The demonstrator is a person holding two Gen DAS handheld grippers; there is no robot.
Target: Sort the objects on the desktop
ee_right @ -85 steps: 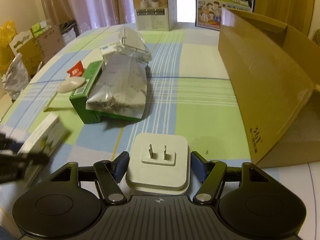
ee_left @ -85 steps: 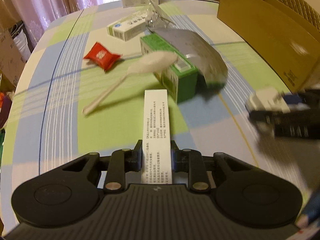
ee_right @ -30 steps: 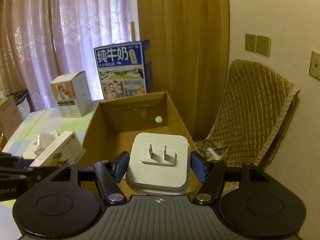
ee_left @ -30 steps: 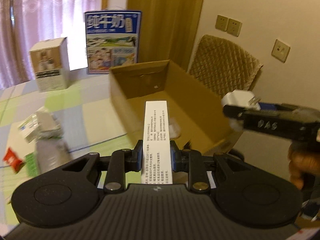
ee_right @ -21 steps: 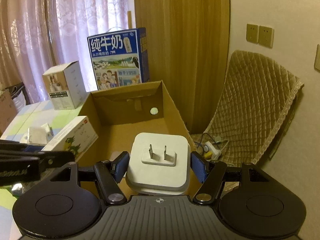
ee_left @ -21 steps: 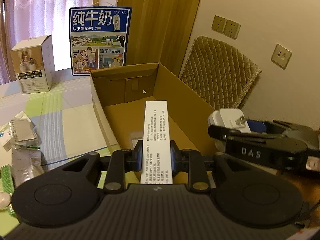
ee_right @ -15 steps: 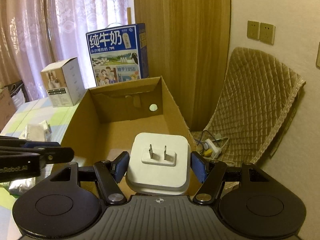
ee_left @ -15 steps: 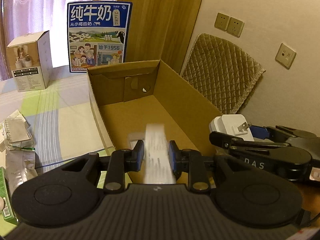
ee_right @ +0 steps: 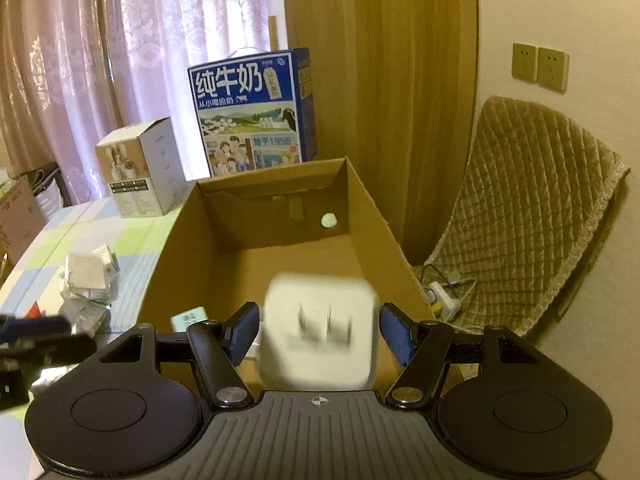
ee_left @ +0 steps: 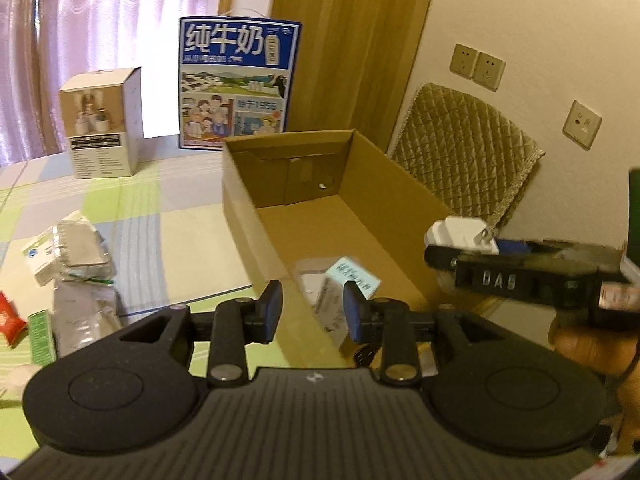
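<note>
Behind the cardboard box (ee_right: 276, 276) stood a blue carton (ee_right: 250, 114) reading 纯牛奶; left tongs (ee_left: 313, 306) gaped empty above the small boxes (ee_left: 338, 284) inside, right tongs (ee_right: 318, 334) spread, the blurred white charger (ee_right: 318, 340) between them.

I am working in a home, in a lived-in room: pink lace curtains (ee_right: 80, 80) hang over a window behind the table (ee_left: 168, 220), which wears a checked green-and-blue cloth. By the wall stands a chair (ee_right: 532, 216) with a quilted cover, with wall sockets (ee_right: 540, 66) above it and a wooden door (ee_right: 380, 80) beside it. At the table's far edge sit a milk carton (ee_right: 252, 116) and a small white box (ee_right: 140, 168).
</note>
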